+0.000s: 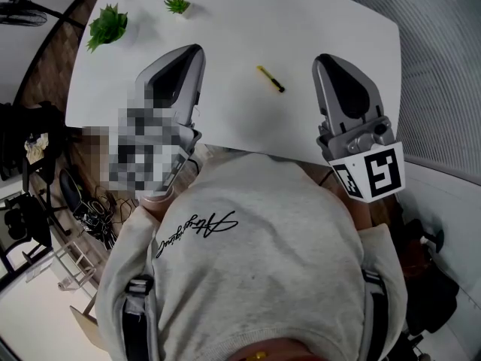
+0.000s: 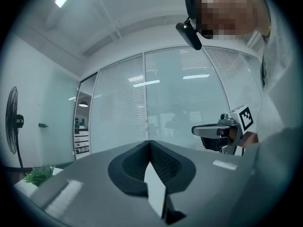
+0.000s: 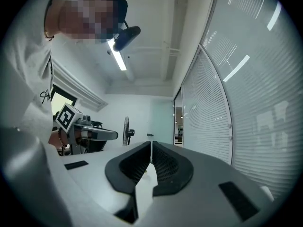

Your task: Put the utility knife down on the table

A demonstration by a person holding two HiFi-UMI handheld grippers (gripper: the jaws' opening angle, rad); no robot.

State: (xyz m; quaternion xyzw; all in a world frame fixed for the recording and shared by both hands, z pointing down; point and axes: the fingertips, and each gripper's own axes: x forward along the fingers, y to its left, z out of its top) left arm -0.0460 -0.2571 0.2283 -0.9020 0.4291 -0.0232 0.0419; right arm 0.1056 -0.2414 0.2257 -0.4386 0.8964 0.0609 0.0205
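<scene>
The utility knife (image 1: 270,79), yellow with a black end, is lying flat on the white desk (image 1: 233,28), slanting across its middle. It is sitting in the open stretch between the two tools, touched by neither.

The right hand-held gripper (image 1: 325,57) is hovering to the right of the knife, pointing away from the person and standing clear of it. In the right gripper view its jaws (image 3: 151,142) are meeting at the tips with nothing between them. The knife is lying somewhat nearer this gripper than the other.

The left hand-held gripper (image 1: 197,49) is hovering on the knife's other side, also pointing away from the person. In the left gripper view its jaws (image 2: 149,142) are likewise pressing together, holding nothing.

Each gripper view is catching the other gripper off to one side, marker cube included.

Two small green plants (image 1: 107,25) (image 1: 177,4) are standing at the desk's far left corner, well apart from the knife. The person's grey sweatshirt (image 1: 263,239) is filling the lower part of the head view.
</scene>
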